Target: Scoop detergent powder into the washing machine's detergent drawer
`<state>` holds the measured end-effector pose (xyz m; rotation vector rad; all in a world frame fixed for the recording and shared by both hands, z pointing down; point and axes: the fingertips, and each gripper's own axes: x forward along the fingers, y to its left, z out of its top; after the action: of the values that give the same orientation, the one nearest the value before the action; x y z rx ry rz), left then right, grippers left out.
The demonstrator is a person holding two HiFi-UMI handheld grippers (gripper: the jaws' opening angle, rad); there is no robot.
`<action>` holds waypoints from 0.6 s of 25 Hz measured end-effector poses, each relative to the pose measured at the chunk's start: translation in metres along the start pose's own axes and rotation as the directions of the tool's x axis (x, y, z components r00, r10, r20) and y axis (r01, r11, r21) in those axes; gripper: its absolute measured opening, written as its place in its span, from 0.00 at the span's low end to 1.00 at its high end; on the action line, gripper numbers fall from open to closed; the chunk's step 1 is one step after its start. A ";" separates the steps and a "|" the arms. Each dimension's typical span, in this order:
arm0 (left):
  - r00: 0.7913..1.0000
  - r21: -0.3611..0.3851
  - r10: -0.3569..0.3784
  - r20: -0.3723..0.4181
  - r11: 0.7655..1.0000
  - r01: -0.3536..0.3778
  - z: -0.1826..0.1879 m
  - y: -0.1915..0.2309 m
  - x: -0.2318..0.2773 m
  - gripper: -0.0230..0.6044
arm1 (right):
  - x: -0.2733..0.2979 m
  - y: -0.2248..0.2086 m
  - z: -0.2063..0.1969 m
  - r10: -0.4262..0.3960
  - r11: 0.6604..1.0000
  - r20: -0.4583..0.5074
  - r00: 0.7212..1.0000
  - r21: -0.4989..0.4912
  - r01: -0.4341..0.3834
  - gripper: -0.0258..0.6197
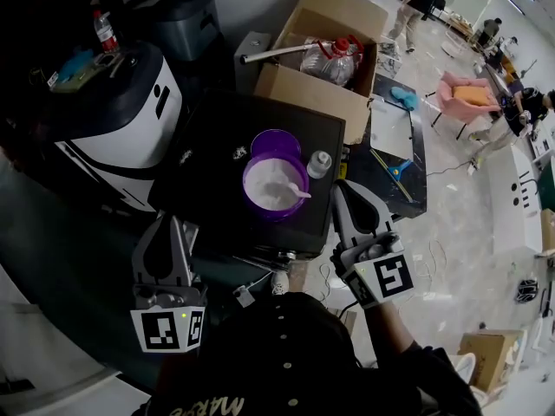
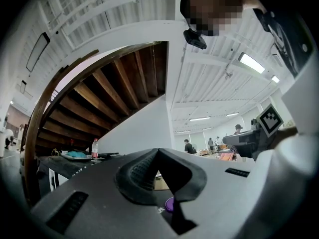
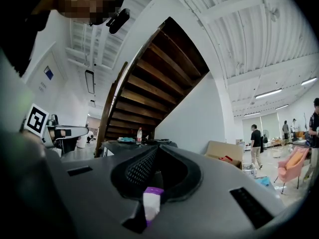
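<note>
A purple tub [image 1: 276, 183] of white detergent powder stands on a dark cabinet [image 1: 217, 159], with a pale scoop [image 1: 293, 190] lying in the powder. My right gripper [image 1: 340, 185] is just right of the tub, shut and empty, held roughly level. My left gripper [image 1: 170, 220] hangs off the cabinet's front left corner, jaws closed tip to tip with nothing between them. In the right gripper view [image 3: 158, 146] a slice of the purple tub [image 3: 152, 202] shows below the closed jaws. The left gripper view [image 2: 158, 151] shows a purple sliver [image 2: 169, 203] the same way. A white and black washing machine [image 1: 130, 124] stands to the left.
A small white jar [image 1: 319, 164] sits beside the tub. An open cardboard box [image 1: 323, 63] with plastic bottles lies behind the cabinet. On the machine's lid are a water bottle [image 1: 104, 31] and a blue cloth [image 1: 74, 63]. A grey bin [image 1: 178, 16] stands behind. People walk far off.
</note>
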<state>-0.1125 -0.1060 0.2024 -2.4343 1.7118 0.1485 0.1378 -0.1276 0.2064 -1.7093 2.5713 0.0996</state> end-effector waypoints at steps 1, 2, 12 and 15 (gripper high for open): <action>1.000 0.000 0.000 -0.001 1.000 0.000 0.000 0.000 -0.001 0.06 | 0.000 0.000 -0.001 -0.002 1.000 -0.001 1.000 0.000 0.002 0.08; 1.000 0.001 0.001 -0.002 1.000 -0.001 -0.001 0.000 -0.001 0.06 | 0.000 0.000 -0.002 -0.003 1.000 -0.002 1.000 -0.001 0.003 0.09; 1.000 0.006 0.000 -0.012 1.000 0.000 -0.002 -0.004 -0.003 0.06 | -0.001 0.000 -0.007 -0.004 1.000 -0.011 1.000 -0.004 0.004 0.09; 1.000 0.009 0.001 -0.014 1.000 -0.001 -0.003 -0.004 -0.002 0.06 | 0.002 -0.001 -0.008 0.002 1.000 -0.011 1.000 -0.008 -0.002 0.09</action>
<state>-0.1097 -0.1038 0.2056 -2.4335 1.7161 0.1241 0.1376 -0.1305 0.2143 -1.7142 2.5842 0.1014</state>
